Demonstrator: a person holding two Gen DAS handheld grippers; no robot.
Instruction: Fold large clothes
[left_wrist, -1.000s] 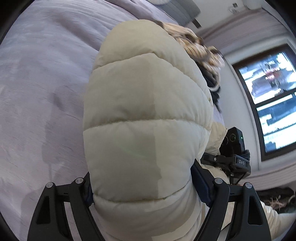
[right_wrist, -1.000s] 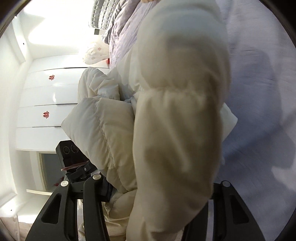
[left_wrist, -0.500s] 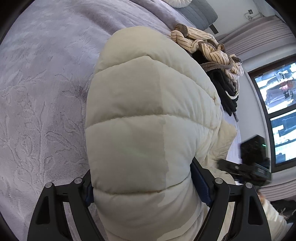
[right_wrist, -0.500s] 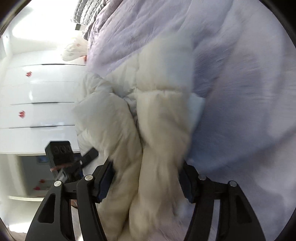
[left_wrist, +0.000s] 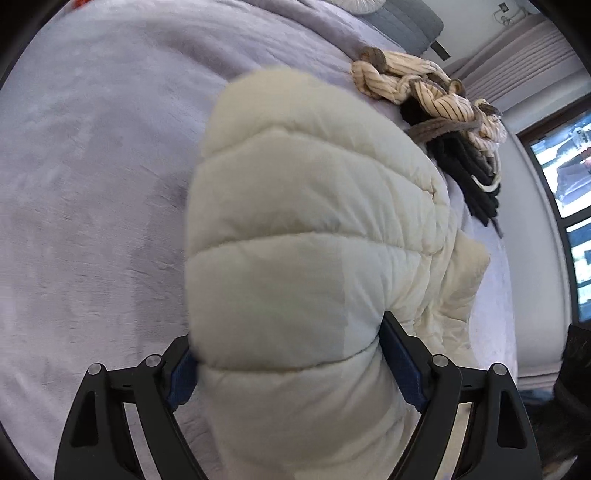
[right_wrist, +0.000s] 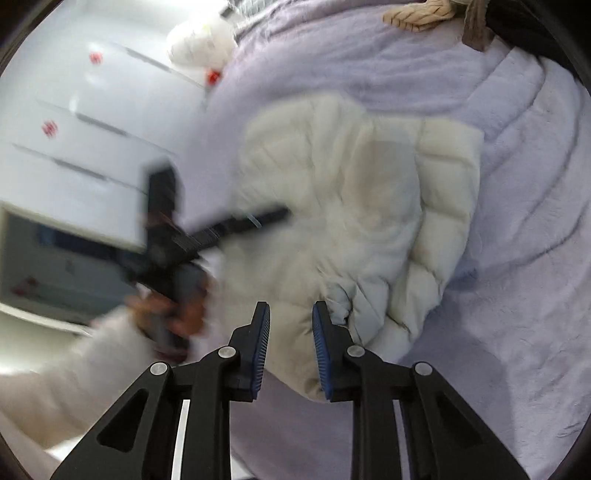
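Observation:
A cream quilted puffer jacket (left_wrist: 295, 229) lies bunched on the lavender bed cover (left_wrist: 92, 184). My left gripper (left_wrist: 288, 354) is shut on a thick fold of the jacket, which fills the space between its blue-padded fingers (left_wrist: 400, 358). In the right wrist view the jacket (right_wrist: 369, 206) lies crumpled on the bed just ahead of my right gripper (right_wrist: 291, 325). That gripper's jaws stand a little apart with nothing between them. The left gripper also shows in the right wrist view (right_wrist: 221, 229), blurred, at the jacket's left edge.
A pile of striped cream and black clothes (left_wrist: 443, 110) lies on the bed behind the jacket. White drawers (right_wrist: 74, 140) and a white plush toy (right_wrist: 199, 44) stand left of the bed. A window (left_wrist: 565, 177) is at the right.
My right gripper has let go of the jacket and drawn back, its jaws narrower. The jacket has come down onto the bed. My left gripper still holds its fold.

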